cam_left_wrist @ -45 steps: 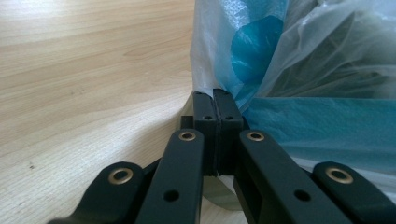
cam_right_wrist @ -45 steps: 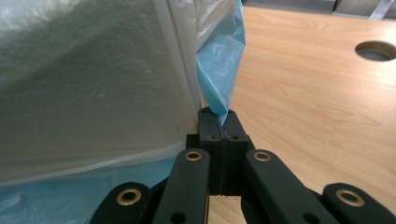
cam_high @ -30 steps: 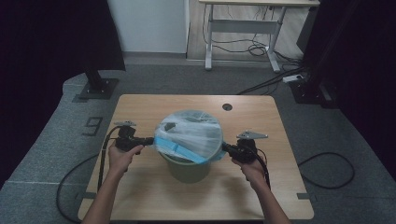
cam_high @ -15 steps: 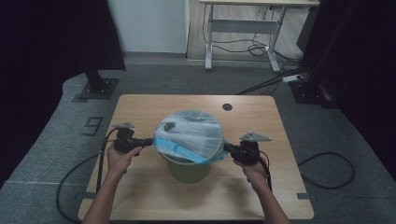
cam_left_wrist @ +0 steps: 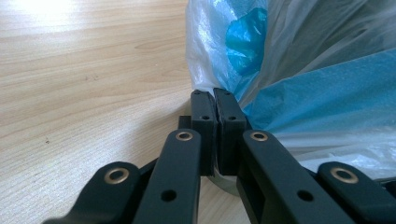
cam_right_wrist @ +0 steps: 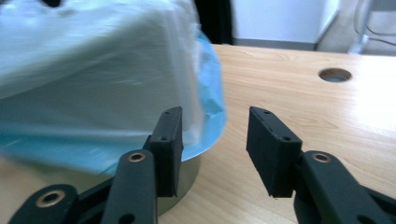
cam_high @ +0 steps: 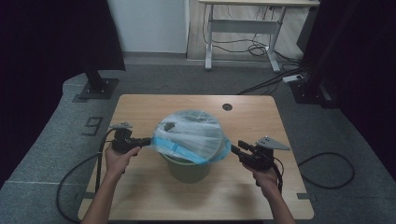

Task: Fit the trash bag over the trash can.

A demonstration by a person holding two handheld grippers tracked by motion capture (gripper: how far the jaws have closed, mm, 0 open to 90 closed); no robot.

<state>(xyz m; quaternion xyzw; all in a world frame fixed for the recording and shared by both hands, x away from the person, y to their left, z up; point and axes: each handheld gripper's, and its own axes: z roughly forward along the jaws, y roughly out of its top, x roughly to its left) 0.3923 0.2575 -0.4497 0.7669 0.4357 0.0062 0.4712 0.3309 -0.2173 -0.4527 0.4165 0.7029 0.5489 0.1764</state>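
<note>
— So, any writing on anything?
— Just a "9" (cam_high: 93, 125) marked on the floor mat, off beyond the left gripper (cam_high: 145, 140). Nothing readable on the bag (cam_high: 191, 135) or the bin (cam_high: 188, 169).
— What's that left gripper doing?
— Its jaws are pinched together on the bag's edge. In the left gripper view (cam_left_wrist: 215, 100) a fold of the thin plastic runs right into the seam between the pads, with the blue band of the bag just to one side.
— And the right one?
— The right gripper (cam_high: 235, 150) has just been opening. Its jaws stand about half apart, and in the right gripper view (cam_right_wrist: 214, 130) there's bare table between them. The bag's blue rim sits just beside one pad, blurred, so I can't tell whether it brushes it; it isn't clamped.
— Where's the bag, then?
— Stretched over the mouth of the green bin, which stands on the table (cam_high: 261, 121) between the two grippers. The left one is at its rim, the right one just off the opposite side.
</note>
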